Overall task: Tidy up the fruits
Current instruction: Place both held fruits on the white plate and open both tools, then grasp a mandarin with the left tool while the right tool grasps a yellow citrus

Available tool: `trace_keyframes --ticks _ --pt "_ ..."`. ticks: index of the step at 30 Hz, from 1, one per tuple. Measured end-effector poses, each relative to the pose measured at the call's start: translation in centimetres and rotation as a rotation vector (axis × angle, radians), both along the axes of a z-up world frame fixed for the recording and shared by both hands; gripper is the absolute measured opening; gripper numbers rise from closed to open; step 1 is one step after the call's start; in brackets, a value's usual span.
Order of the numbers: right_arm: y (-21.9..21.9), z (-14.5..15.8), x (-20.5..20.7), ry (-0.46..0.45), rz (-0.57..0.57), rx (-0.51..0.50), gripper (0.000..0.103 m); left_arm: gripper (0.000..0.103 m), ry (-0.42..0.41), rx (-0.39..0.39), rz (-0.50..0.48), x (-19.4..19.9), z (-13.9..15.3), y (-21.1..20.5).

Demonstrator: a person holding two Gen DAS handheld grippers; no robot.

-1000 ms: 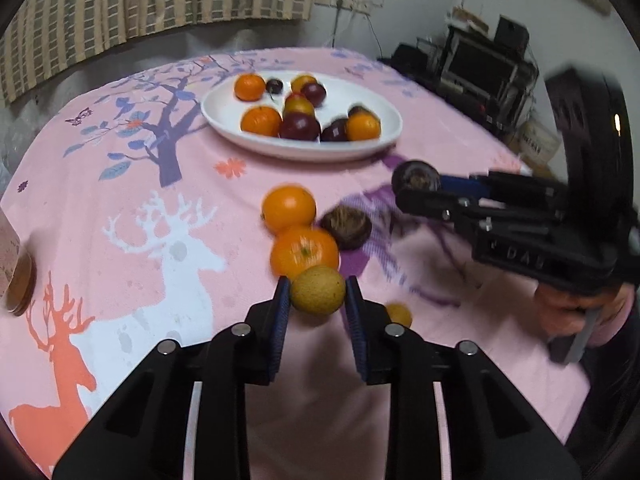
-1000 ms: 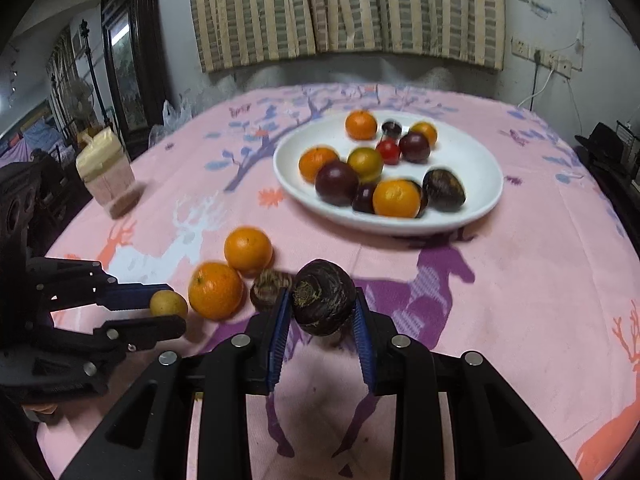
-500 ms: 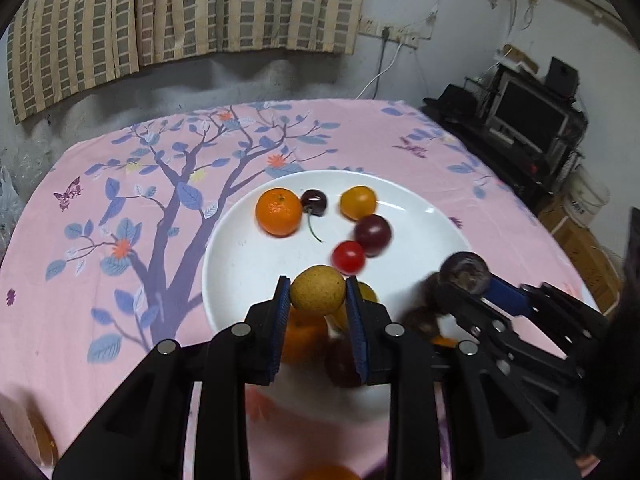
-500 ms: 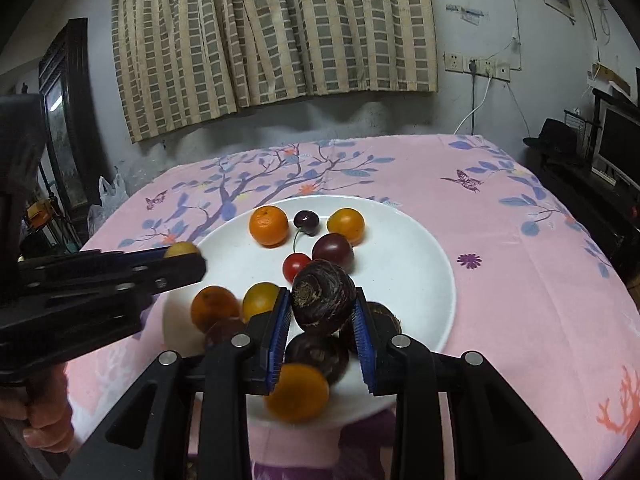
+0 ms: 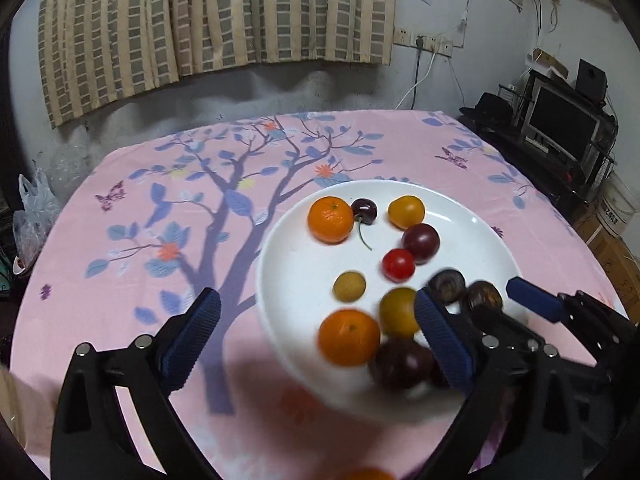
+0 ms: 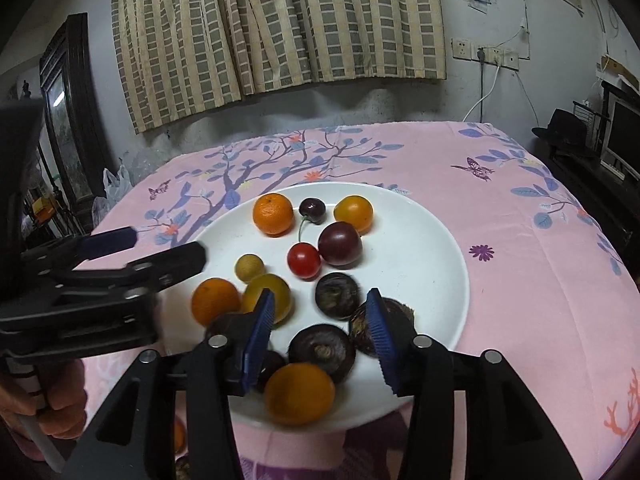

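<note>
A white plate (image 5: 300, 248) (image 6: 420, 240) holds several fruits: oranges, plums, a cherry (image 6: 313, 210) and a red cherry tomato (image 6: 304, 260). The small yellow-brown fruit (image 5: 349, 286) (image 6: 249, 267) lies on the plate, free of my left gripper (image 5: 318, 340) (image 6: 168, 245), which stands open over the plate's left rim. My right gripper (image 6: 320, 336) is open above the plate's near side. The dark brown fruit (image 6: 337, 295) (image 5: 448, 280) sits blurred on the plate just beyond its fingertips, beside two similar dark fruits (image 6: 322, 350).
The plate rests on a pink tablecloth (image 5: 160, 184) printed with a tree. One more orange (image 6: 178, 436) lies on the cloth below the plate. A hand (image 6: 40, 400) grips the left tool. A TV stand (image 5: 560, 136) is at the right.
Both grippers travelled from the loose fruits to above the plate, then opened. The yellow-brown fruit and the dark brown fruit left the fingers and now lie on the plate.
</note>
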State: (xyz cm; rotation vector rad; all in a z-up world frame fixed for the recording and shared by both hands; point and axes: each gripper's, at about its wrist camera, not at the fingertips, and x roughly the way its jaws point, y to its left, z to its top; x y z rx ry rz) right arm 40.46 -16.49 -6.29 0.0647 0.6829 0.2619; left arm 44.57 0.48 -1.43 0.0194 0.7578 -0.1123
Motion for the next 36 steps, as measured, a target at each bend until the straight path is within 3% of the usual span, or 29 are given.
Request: trace_keyframes --ticks 5,11,13,17,23,26,29,32,36 --pt "0.9 0.8 -4.2 -0.022 0.055 -0.006 0.055 0.098 -0.011 -0.037 0.093 -6.5 0.8 3.5" --pt "2.1 -0.5 -9.2 -0.015 0.139 -0.064 0.056 0.098 -0.012 -0.095 0.193 -13.3 -2.6 7.1" --pt "2.9 -1.5 -10.4 0.025 0.188 -0.09 0.056 0.098 0.058 -0.087 0.227 -13.4 -3.5 7.8" --pt "4.7 -2.5 -11.5 0.091 0.301 -0.181 0.055 0.098 0.034 -0.1 0.28 -13.9 -3.3 9.1" --pt "5.0 -2.1 -13.4 0.137 0.431 -0.11 0.055 0.098 0.052 -0.093 0.276 -14.1 -3.3 9.1" --pt "6.2 -2.7 -14.9 0.148 0.484 -0.152 0.055 0.098 0.053 -0.086 0.273 -13.8 -3.4 8.9" --pt "7.2 -3.3 -15.7 0.157 0.506 -0.199 0.055 0.098 0.052 -0.078 0.278 -13.6 -3.4 8.8" --pt "7.4 -3.5 -16.0 0.164 0.513 -0.216 0.045 0.098 0.065 -0.084 0.279 -13.5 -3.6 8.9" --pt "7.3 -3.9 -15.9 0.187 0.506 -0.229 0.042 0.098 0.08 -0.082 0.282 -13.3 -4.0 9.0"
